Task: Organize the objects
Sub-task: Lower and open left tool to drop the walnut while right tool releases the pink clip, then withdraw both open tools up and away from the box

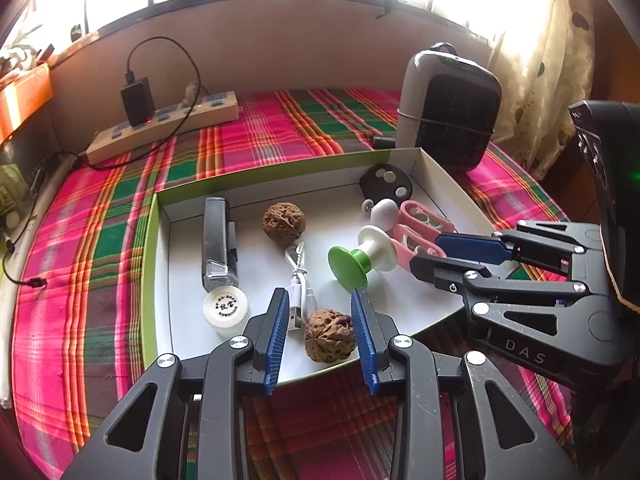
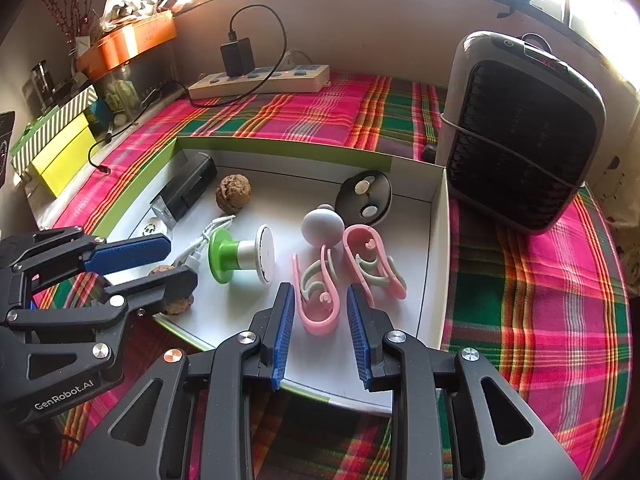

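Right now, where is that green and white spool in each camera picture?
Left wrist view: the spool lies mid-tray, right of centre, green end nearest the camera.
Right wrist view: the spool lies left of centre in the tray.
Shared landmark: the pink clips lie just beside it.

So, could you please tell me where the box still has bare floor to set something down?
Free: the near right corner of the box beside the pink clips, and between flashlight and cable. The middle is crowded.
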Motion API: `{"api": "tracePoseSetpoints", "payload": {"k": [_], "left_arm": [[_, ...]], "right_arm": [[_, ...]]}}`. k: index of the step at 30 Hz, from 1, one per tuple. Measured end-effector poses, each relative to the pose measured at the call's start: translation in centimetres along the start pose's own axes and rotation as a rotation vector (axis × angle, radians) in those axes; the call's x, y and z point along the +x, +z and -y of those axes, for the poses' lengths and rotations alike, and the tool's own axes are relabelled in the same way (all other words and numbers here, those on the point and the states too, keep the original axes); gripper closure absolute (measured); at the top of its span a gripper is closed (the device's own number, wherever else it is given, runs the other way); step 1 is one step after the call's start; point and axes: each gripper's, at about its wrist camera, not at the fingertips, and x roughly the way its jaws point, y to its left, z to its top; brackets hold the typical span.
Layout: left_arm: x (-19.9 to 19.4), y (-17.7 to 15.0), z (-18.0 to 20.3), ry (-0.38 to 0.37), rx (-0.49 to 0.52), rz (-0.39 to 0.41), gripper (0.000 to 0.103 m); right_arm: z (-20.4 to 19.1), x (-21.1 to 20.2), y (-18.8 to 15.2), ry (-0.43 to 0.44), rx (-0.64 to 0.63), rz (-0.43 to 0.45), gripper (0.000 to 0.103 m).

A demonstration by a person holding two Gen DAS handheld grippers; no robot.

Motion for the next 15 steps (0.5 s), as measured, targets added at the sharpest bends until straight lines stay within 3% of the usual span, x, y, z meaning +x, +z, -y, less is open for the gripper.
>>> {"api": "tracePoseSetpoints", "payload": {"k": [15], "left_arm": [[-3.6,-1.7,0.0,0.107,-0.070,0.068,0.073]], "right_arm": [[-1.6,-3.7,-1.3,-0.030,0.035,0.095,0.075]]}}
